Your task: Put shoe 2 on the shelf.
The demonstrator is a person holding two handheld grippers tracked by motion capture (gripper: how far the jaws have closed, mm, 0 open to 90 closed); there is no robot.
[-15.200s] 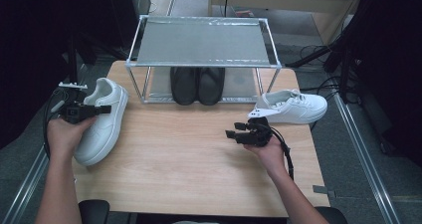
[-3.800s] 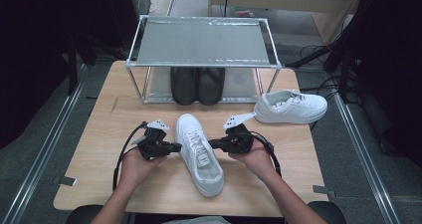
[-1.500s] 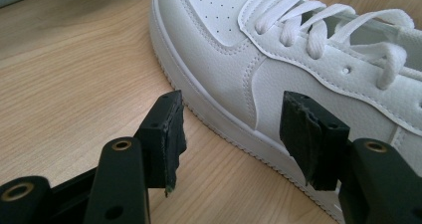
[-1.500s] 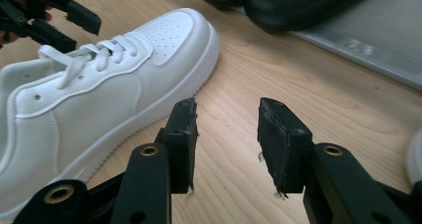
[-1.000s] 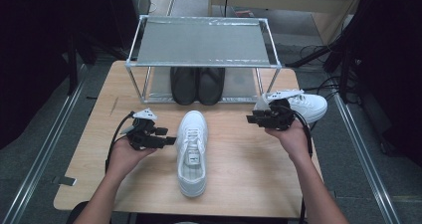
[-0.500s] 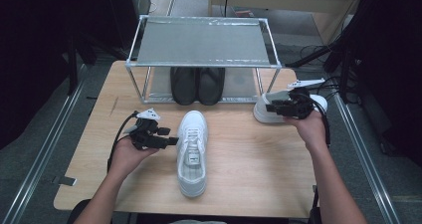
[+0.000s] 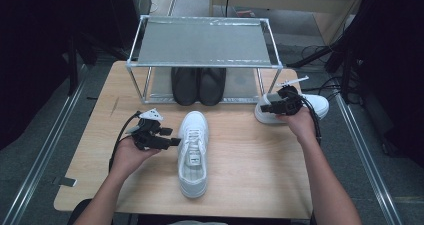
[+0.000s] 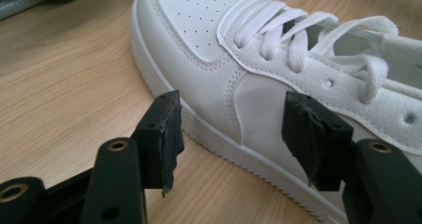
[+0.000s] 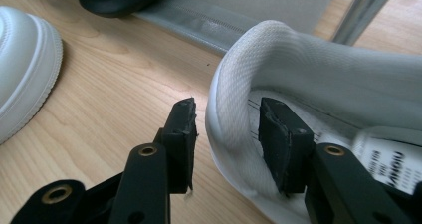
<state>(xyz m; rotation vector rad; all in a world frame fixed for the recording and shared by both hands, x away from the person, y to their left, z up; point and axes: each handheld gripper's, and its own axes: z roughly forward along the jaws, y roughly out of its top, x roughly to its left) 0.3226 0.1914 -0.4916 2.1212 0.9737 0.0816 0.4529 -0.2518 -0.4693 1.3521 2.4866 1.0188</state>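
White leather covers both sneakers on the wooden surface (image 7: 100,105). From the high view, one sneaker (image 7: 193,152) lies in the middle of the surface, toe pointing toward the metal rack (image 7: 202,40) at the far edge. The left tongs (image 7: 172,142) sit just beside this sneaker's left flank, held in the person's left hand (image 7: 131,152). A second sneaker (image 7: 315,105) rests near the right edge, just beside the rack's right leg. The right tongs (image 7: 265,107) meet its heel end, with the right hand (image 7: 300,124) behind them. A pair of black shoes (image 7: 198,85) stands under the rack's shelf.

In the left gripper view, the left tongs (image 8: 231,129) are spread wide. The middle sneaker's side (image 8: 259,99) fills the space ahead of them. One pad hangs over bare wood by the sole; the other lies against the leather below the laces (image 8: 298,35). Nothing is pinched.

In the right gripper view, the right tongs (image 9: 226,134) straddle the padded heel collar (image 9: 239,84) of the second sneaker. One pad sits outside the heel, the other inside the shoe's opening above the printed insole (image 9: 383,159). The pads stand a little off the collar, so the tongs are spread around it rather than pinching it. The toe of the middle sneaker (image 9: 25,64) shows at the left, and the rack's lower shelf (image 9: 259,5) lies beyond.
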